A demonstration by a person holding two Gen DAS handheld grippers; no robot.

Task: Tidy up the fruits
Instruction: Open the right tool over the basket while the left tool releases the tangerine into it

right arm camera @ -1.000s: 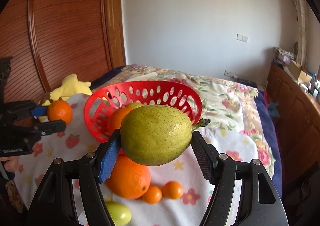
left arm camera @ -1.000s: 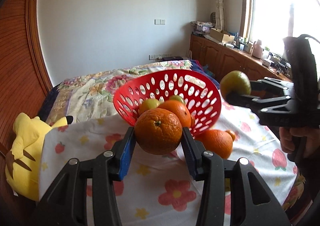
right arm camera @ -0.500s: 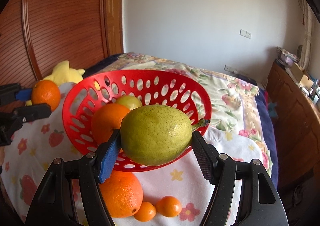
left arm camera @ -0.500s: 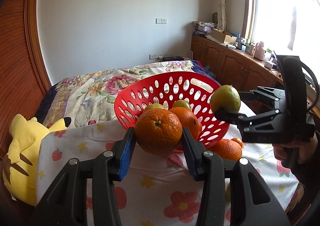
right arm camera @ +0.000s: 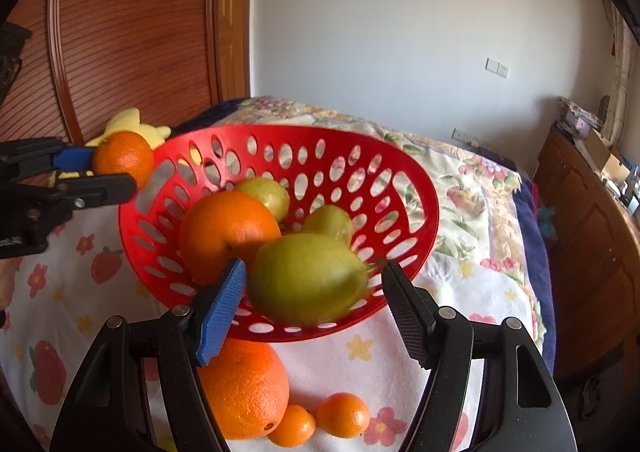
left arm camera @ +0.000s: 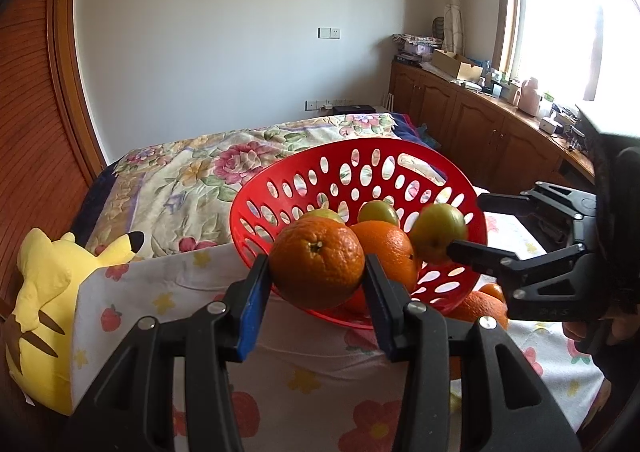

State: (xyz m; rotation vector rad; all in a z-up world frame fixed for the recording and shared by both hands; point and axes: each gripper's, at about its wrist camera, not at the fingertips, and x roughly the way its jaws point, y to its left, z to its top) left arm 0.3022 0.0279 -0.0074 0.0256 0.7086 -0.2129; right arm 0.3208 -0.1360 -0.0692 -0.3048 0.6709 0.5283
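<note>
The basket point(right arm camera: 420, 212) sits on the table point(right arm camera: 460, 316), three loose fruits at its 6 o'clock; the bed point(left arm camera: 192, 172) lies behind at 12.

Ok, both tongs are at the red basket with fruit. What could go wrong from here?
1. The pear is blurred, with a gap to one pad of the right tongs: seemingly loose, it may bounce out of the tilted red basket.
2. The basket seems to lean on a large orange; a jolt might shift it.
3. The left tongs, gripping an orange beside the rim, could knock it.
</note>
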